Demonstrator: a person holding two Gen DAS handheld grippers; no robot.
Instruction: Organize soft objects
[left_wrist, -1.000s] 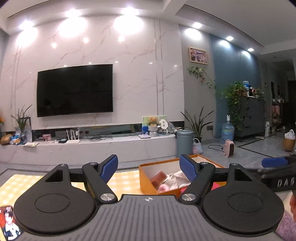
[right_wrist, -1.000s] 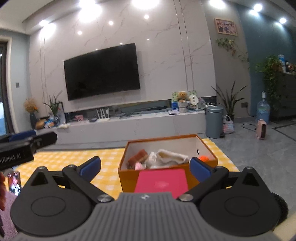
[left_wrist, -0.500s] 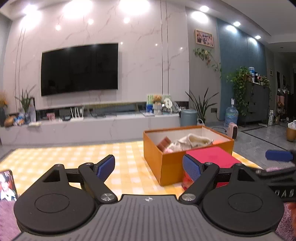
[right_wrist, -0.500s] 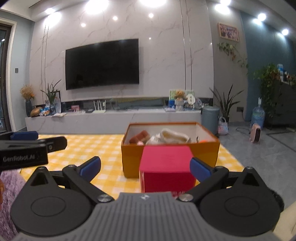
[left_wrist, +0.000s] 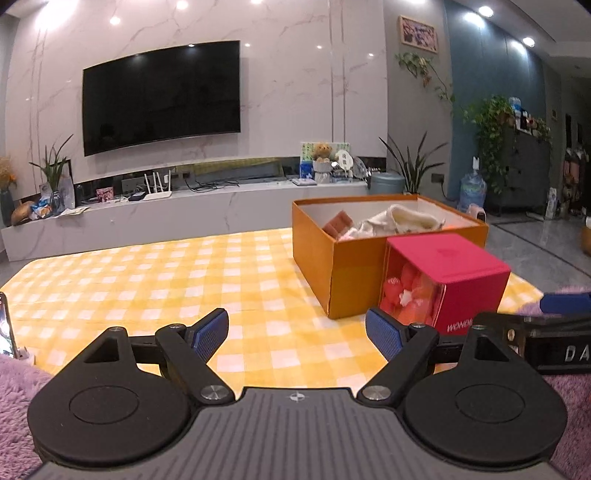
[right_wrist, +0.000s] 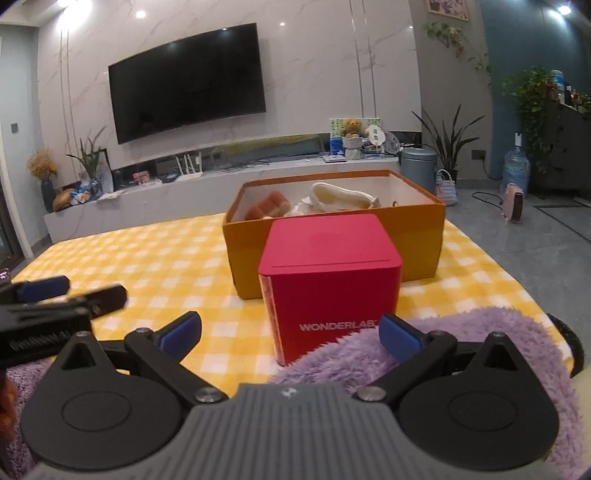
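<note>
Purple fluffy fabric (right_wrist: 461, 343): lies at the near edge of the yellow checked mat (left_wrist: 184, 280), under both grippers.
Orange box (right_wrist: 332, 236): toward the mat's far right corner, holding a cream soft item (right_wrist: 340, 197).
Red box (right_wrist: 328, 284): touching the orange box's near side.
Left gripper (left_wrist: 295, 332): spread wide, empty.
Right gripper (right_wrist: 288, 332): spread wide, empty.

The red box (right_wrist: 332, 280) carries white capitals on its front: "WONDERLAB", the last letter cut off by purple fluff; the left camera catches only "WONDE". The right gripper's (left_wrist: 561, 332) black body shows "DA" at the frame edge. Lettering on the left gripper's (right_wrist: 48, 317) side is too blurred to read.
</note>
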